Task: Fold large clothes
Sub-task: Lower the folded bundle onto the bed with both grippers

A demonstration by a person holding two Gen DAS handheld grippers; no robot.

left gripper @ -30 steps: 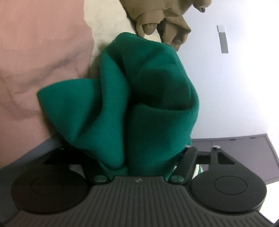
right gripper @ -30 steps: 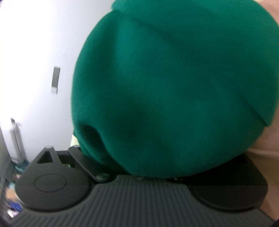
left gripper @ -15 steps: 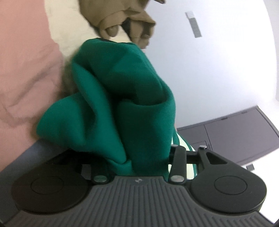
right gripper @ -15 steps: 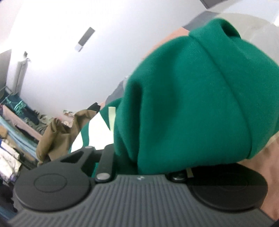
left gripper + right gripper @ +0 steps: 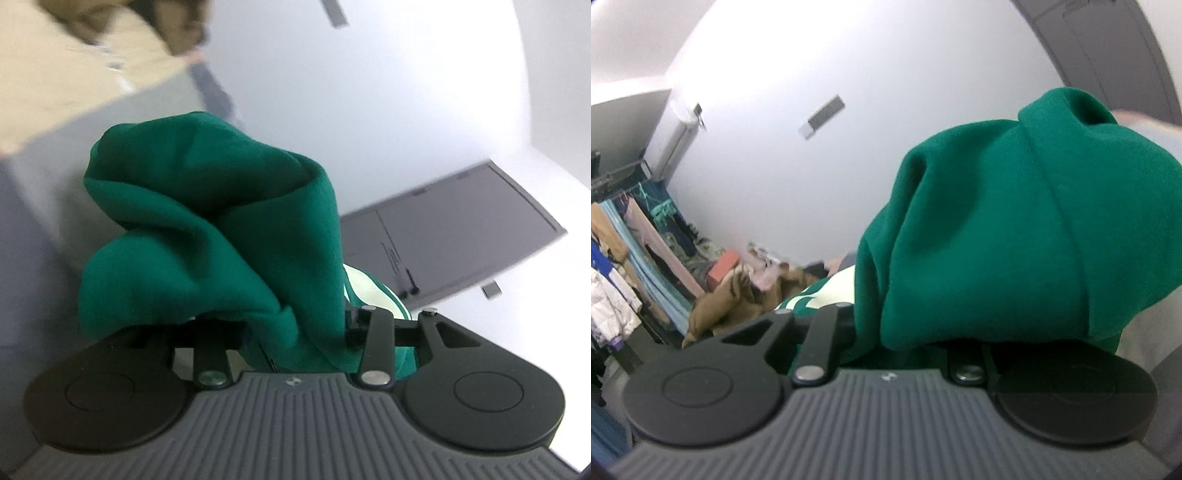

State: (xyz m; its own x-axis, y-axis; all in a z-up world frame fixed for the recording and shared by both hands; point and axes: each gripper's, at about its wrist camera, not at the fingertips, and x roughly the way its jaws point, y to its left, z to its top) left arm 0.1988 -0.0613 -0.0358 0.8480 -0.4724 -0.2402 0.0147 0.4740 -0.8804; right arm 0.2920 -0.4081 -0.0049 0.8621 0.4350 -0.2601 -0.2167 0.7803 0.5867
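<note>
Left hand-held gripper (image 5: 295,343): we see it clenched on a bunch of the green garment (image 5: 210,229); the cloth rises straight out from between its fingers and mushrooms in folds ahead of it.
Green garment, left wrist view: it fills the middle of our view, just in front of the hand-held gripper, with a pale cream and green-striped part (image 5: 373,291) showing just right of the gripped bunch.
Beyond the left hand-held gripper: we make out a blurred tan garment (image 5: 122,22) far ahead to the upper left, and a grey panel (image 5: 454,236) ahead to the right.
Right hand-held gripper (image 5: 897,347): we cannot see its fingertips, which the cloth covers; green fabric comes out of the gap, so we read it as grasping the garment.
Green garment, right wrist view (image 5: 1015,236): it bulges ahead and to the right of the hand-held gripper, draped over its right finger; a thick hem band runs across the top.
Beyond the right hand-held gripper: a brown garment (image 5: 738,299) lies ahead to the left, and hanging clothes (image 5: 624,266) stand at the far left.
Writing: we can read no brand, label or text anywhere.
</note>
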